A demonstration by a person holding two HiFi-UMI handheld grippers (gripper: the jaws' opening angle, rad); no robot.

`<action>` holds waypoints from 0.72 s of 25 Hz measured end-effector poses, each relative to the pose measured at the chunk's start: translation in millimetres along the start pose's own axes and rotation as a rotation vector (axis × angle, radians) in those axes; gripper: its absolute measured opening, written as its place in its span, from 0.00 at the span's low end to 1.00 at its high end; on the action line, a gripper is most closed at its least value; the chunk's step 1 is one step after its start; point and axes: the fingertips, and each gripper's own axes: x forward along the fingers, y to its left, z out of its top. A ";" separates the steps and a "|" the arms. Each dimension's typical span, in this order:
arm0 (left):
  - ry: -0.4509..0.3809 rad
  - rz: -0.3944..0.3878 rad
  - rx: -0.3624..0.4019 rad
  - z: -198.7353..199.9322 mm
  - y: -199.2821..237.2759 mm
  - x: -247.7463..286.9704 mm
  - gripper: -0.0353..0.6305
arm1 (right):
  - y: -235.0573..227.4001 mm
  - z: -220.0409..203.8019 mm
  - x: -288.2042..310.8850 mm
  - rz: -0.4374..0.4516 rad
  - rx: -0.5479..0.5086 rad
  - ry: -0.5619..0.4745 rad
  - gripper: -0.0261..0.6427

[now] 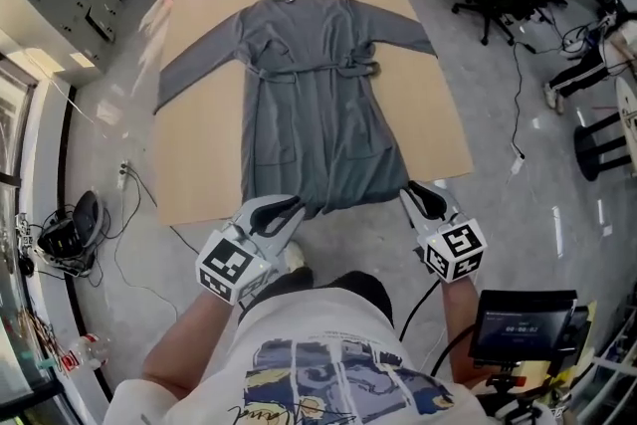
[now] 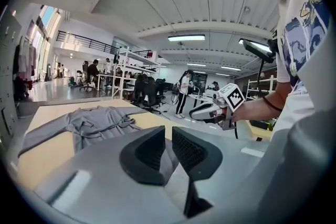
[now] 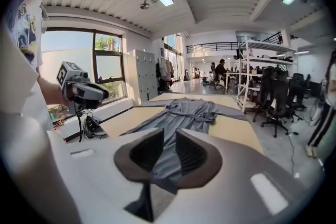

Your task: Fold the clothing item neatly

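While the grey robe [image 1: 318,114] lies face-up and spread flat on a tan board [image 1: 199,164] on the floor, collar at the far end, its hem is gathered at the near edge between the two tongs. Both sleeves [image 1: 194,65] angle outward and down, the left one running past the board's edge. A belt [image 1: 314,67] of the same cloth is tied across the waist, its knot to the right of centre. The fabric looks soft and matte, with shallow lengthwise creases down the skirt. Along the hem the cloth curves up off the board toward each grip.

The left tongs [image 1: 286,207] are clenched on the hem's left corner; in the left gripper view the dark ribbed pads [image 2: 189,150] stand close together with grey cloth pinched between them [image 2: 169,134]. The right tongs [image 1: 413,192] grip the right corner; in the right gripper view a band of robe runs between the jaws [image 3: 169,136] and hangs below them.

Both forearms reach forward and slightly down from the person's waist. The tongs point toward the robe and tilt toward each other. Each white body carries a marker cube [image 1: 231,264] behind the jaws.
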 end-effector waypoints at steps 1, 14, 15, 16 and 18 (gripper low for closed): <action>0.006 -0.016 0.007 1.2 8.0 2.6 0.13 | -3.4 3.1 6.8 -0.014 0.008 0.000 0.13; 0.035 -0.014 -0.059 13.5 87.8 73.2 0.13 | -141.6 19.2 89.9 -0.119 0.117 0.030 0.17; 0.039 -0.004 -0.063 16.4 92.9 81.6 0.13 | -159.6 21.3 97.1 -0.124 0.122 0.028 0.17; 0.042 0.005 -0.064 19.5 97.1 90.5 0.13 | -177.5 23.2 104.0 -0.129 0.126 0.027 0.18; 0.050 0.014 -0.063 26.6 103.8 110.3 0.14 | -214.4 25.3 116.4 -0.136 0.139 0.028 0.20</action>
